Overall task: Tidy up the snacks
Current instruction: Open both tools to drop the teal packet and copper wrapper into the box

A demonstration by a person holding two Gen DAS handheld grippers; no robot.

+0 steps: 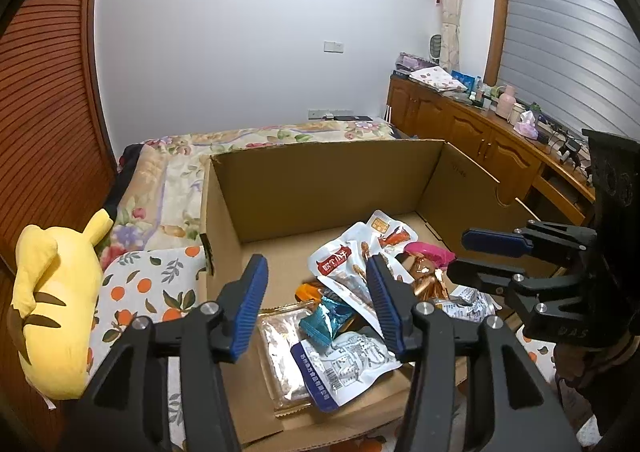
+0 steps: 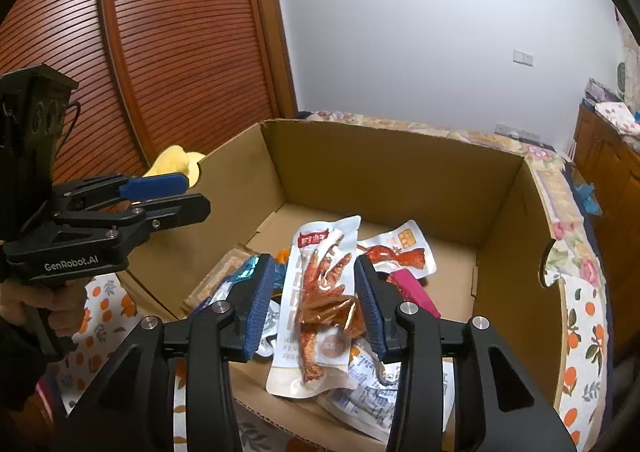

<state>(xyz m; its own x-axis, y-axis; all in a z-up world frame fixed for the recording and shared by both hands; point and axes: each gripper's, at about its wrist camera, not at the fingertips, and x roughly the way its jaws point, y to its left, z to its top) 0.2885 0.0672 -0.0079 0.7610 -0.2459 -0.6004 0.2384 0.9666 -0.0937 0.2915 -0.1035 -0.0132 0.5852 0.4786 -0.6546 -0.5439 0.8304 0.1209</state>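
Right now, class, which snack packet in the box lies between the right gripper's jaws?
The chicken-feet packet, white with a red label; the other packets lie beside or behind it.

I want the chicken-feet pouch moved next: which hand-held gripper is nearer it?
Right. The right hand-held gripper hangs open directly over the chicken-feet pouch, which shows between its fingers. The left hand-held gripper is off to the left, over the cardboard box wall.

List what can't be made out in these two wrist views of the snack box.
- Left wrist: cardboard box near wall, hidden by the left gripper.
- Right wrist: packets under the chicken-feet packet, mostly covered; the right gripper also blocks them.
- Both views: packet print too small to read.
- Yellow plush toy: only an edge shows in the right wrist view.
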